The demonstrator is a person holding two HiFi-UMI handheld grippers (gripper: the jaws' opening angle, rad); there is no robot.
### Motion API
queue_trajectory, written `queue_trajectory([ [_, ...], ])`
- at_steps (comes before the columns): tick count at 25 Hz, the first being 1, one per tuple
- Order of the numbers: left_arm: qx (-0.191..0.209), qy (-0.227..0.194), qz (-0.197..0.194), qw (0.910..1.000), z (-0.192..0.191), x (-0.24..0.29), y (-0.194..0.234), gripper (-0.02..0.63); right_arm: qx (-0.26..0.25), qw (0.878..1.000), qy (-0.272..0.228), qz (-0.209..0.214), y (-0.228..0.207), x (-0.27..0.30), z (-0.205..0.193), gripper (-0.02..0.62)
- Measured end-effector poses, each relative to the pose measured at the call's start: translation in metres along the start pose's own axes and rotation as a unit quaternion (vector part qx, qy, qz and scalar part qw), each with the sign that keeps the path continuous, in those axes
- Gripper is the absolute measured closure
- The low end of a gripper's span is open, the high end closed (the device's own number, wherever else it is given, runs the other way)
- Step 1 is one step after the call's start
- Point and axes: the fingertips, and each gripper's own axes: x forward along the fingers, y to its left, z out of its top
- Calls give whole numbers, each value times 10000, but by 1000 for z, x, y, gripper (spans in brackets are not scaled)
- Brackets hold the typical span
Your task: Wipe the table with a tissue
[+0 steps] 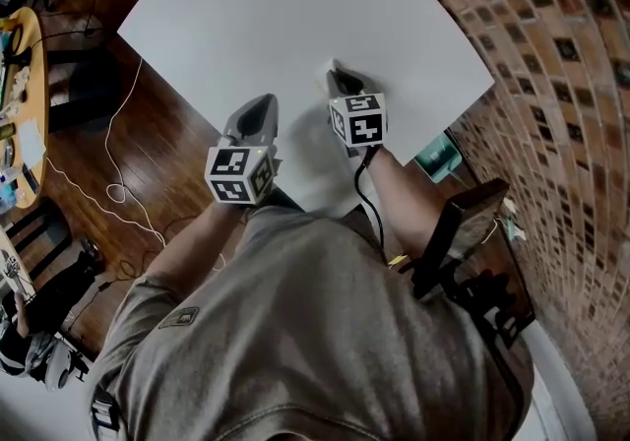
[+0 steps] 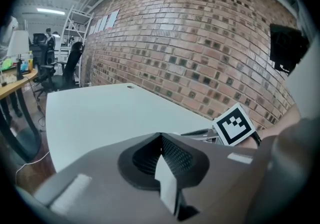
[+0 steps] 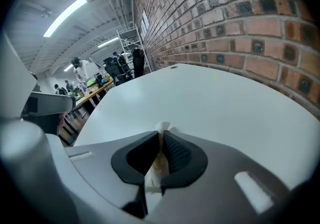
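so the crumpled white tissue (image 3: 162, 128) is pinched in the right hand-held gripper (image 3: 162, 136); the black ribbed pads are squeezed onto it and a little tuft pokes out past the tips; from the head view that hand-held gripper (image 1: 340, 83) sits over the near right part of the big white tabletop (image 1: 276, 6), tips angled down at the surface; can't really tell if the tissue is actually touching it or just above

left hand-held gripper (image 2: 160, 139) has its jaws pressed together, no crumpled paper showing at the tips; there's a smooth white sliver low in the seam, and i can't tell whether it's part of the thing itself; in the head view it (image 1: 261, 104) hangs near the tabletop's front edge, just beside the right one and a bit closer to the person; the right one's black-and-white marker cube (image 2: 233, 124) shows up off to its side

person in a grey t-shirt (image 1: 315, 331) leaning over; red-brown brick wall (image 1: 551, 35) runs along the right side of the tabletop; dark wooden floor (image 1: 148, 154) to the left with a thin white cable (image 1: 118, 193) snaking across it
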Motion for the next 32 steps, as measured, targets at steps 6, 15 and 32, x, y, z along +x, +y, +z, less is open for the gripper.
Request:
queue_trajectory([
  [6, 94, 24, -43, 9999, -1, 1, -8, 604, 126, 9996, -40, -246, -28, -9, -1, 554],
  [15, 125, 57, -147, 9998, -2, 7, -21, 604, 594, 9932, -163, -984, -97, -35, -6, 554],
  [32, 675, -569, -605, 9943, 13, -23, -35, 604, 747, 9853, -1097, -1074, -32, -125, 10, 554],
])
